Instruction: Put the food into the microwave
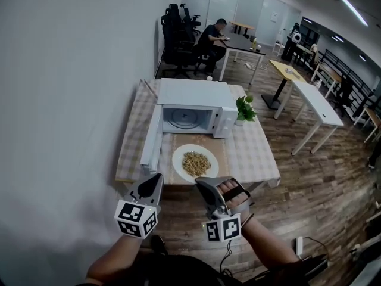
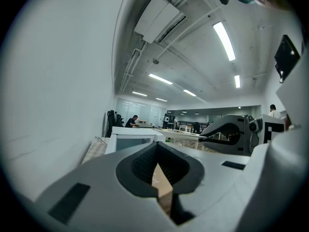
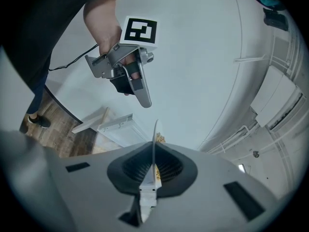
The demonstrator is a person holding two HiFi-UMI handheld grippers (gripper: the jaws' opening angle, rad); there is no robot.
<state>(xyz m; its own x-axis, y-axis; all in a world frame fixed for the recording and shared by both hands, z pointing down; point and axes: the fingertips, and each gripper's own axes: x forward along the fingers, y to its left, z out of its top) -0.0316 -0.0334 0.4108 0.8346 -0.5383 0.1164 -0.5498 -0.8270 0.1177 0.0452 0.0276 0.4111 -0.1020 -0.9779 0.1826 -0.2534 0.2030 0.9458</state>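
The person's two forearms are reaching forward, each hand holding a gripper topped by a black-and-white marker cube. The left gripper (image 1: 156,182) is hovering over the near left corner of the table, beside the plate but not touching it. Its fingers are lying together with nothing between them. The right gripper (image 1: 202,183) is reaching to the near edge of the round white plate (image 1: 178,159), and its fingers are clamping the plate's thin rim, which is showing edge-on between the dark pads in the right gripper view.

The pile of yellowish-brown cooked food (image 1: 196,162) is sitting in the middle of that plate. The plate itself is resting on a tan rectangular mat (image 1: 167,143) just in front of the microwave, outside its chamber.

The boxy white microwave (image 1: 191,93) is standing at the back of the small table covered with a beige checked cloth (image 1: 256,151). Its door (image 1: 150,140) is hanging open, swung out to the left, and the chamber is facing the plate. A small green potted plant (image 1: 245,107) is standing just beside the microwave's right side.

A plain white wall (image 1: 71,70) is running along the left. Farther off, across the wood-plank floor (image 1: 321,183), a person (image 1: 209,37) is sitting at a dark desk beside black office chairs (image 1: 175,37).
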